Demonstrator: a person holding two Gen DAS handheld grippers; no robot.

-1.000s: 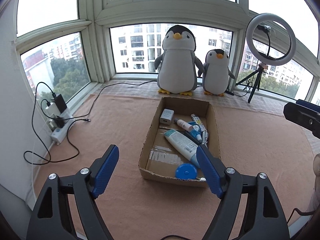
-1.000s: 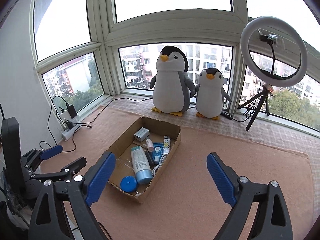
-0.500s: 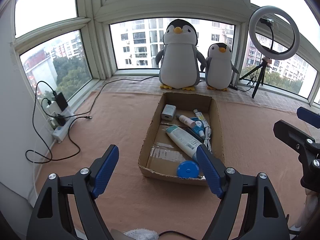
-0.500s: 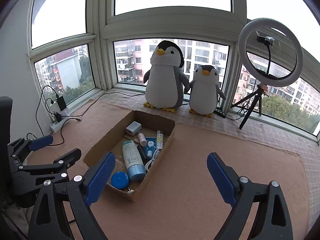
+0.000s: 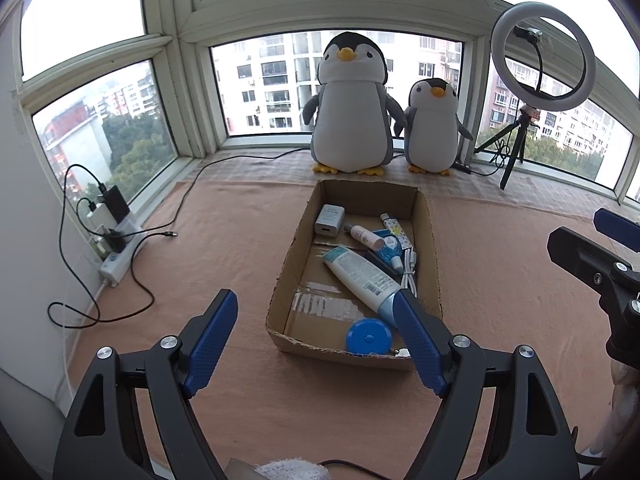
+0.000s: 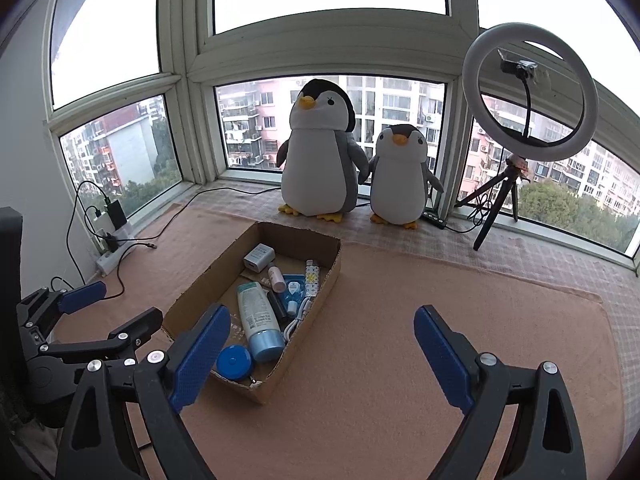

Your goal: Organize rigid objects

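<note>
Cardboard box (image 5: 434,264): set on the pink carpet (image 5: 224,240), at 12 o'clock from both grippers. Contents: large white tube (image 5: 360,276), blue round tape measure (image 5: 369,336) at the near end, white charger (image 5: 329,220) at the far end, small bottle (image 5: 363,237), white cable (image 5: 409,272). Left gripper (image 5: 316,344): held wide open, nothing gripped. Right gripper (image 6: 320,360): likewise spread, empty. Two plush penguins (image 6: 320,152) are stood at the window beyond.
</note>
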